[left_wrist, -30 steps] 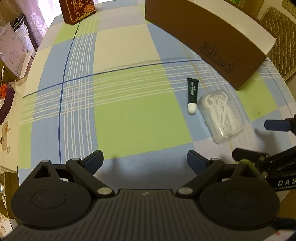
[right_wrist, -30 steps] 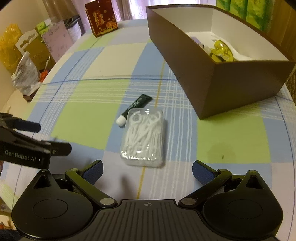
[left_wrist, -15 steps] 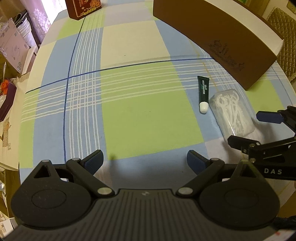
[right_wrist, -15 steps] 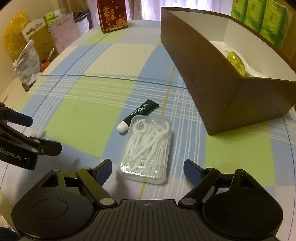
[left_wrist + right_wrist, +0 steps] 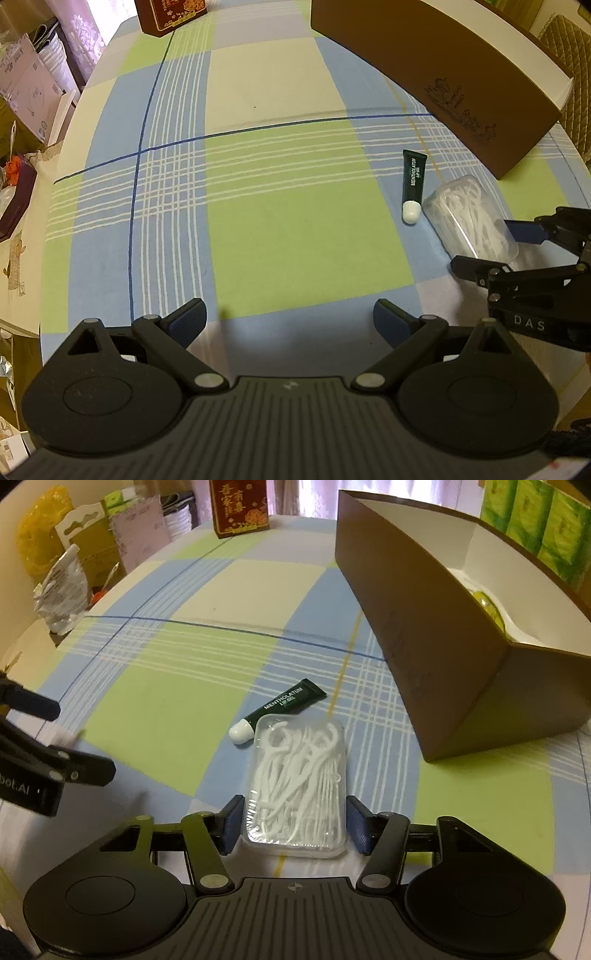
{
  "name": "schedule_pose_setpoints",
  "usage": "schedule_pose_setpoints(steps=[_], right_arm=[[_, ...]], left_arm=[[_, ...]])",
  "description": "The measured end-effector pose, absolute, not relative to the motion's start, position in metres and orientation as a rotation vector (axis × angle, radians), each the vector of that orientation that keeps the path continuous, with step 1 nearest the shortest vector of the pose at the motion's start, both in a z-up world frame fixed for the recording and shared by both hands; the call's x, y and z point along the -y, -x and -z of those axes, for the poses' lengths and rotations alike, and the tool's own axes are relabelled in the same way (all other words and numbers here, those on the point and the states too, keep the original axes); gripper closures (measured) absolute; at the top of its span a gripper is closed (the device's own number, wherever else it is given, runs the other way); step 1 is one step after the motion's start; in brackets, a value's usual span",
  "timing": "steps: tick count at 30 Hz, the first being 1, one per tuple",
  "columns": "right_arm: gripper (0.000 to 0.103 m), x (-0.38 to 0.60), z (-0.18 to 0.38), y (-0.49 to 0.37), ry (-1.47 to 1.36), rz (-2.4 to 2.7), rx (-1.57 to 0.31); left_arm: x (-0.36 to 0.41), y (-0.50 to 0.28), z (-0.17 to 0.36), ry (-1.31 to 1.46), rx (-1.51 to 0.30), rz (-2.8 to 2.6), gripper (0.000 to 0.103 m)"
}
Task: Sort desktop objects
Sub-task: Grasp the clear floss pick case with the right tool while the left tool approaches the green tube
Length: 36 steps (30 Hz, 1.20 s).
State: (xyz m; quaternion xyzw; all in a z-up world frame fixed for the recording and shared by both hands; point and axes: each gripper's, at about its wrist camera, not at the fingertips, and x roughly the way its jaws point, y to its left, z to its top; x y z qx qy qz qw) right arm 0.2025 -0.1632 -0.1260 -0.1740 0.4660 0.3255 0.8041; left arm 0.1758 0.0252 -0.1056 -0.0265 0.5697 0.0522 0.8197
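Note:
A clear plastic box of white floss picks (image 5: pixel 297 782) lies on the checked tablecloth, with a dark green lip gel tube (image 5: pixel 282 709) touching its far left corner. My right gripper (image 5: pixel 293 825) straddles the near end of the box, its blue pads (image 5: pixel 231 821) close on both sides; whether they press it I cannot tell. My left gripper (image 5: pixel 290 321) is open and empty above the cloth, left of these items. In the left wrist view the tube (image 5: pixel 413 184) and box (image 5: pixel 469 218) lie at the right, with the right gripper (image 5: pixel 491 251) around the box.
A large brown cardboard box (image 5: pixel 443 646) with a white inside stands at the right and holds a yellow-green item (image 5: pixel 487 607). A red carton (image 5: pixel 240 507) stands at the far edge. Bags and boxes (image 5: pixel 62 579) crowd the left beyond the table edge.
My right gripper has moved forward over the floss pick box and its jaws have narrowed around it. My left gripper has stayed nearly still and open.

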Motion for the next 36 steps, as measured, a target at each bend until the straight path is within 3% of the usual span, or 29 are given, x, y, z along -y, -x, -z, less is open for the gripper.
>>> schedule_pose_setpoints(steps=[21, 24, 25, 33, 36], right_arm=[[0.048, 0.285, 0.115, -0.229, 0.204, -0.338, -1.056], [0.028, 0.294, 0.112, -0.23, 0.164, -0.311, -1.056], [0.022, 0.298, 0.11, -0.229, 0.153, -0.304, -1.047], [0.02, 0.316, 0.108, -0.227, 0.116, -0.273, -1.047], [0.019, 0.324, 0.106, -0.225, 0.103, -0.258, -1.046]], left_arm=[[0.022, -0.202, 0.111, -0.053, -1.114, 0.087, 0.011], [0.032, -0.212, 0.111, -0.077, -1.095, 0.129, 0.013], [0.035, -0.215, 0.112, -0.086, -1.088, 0.143, 0.015], [0.047, -0.247, 0.119, -0.124, -1.055, 0.226, 0.037], [0.046, -0.258, 0.123, -0.119, -1.068, 0.247, 0.055]])
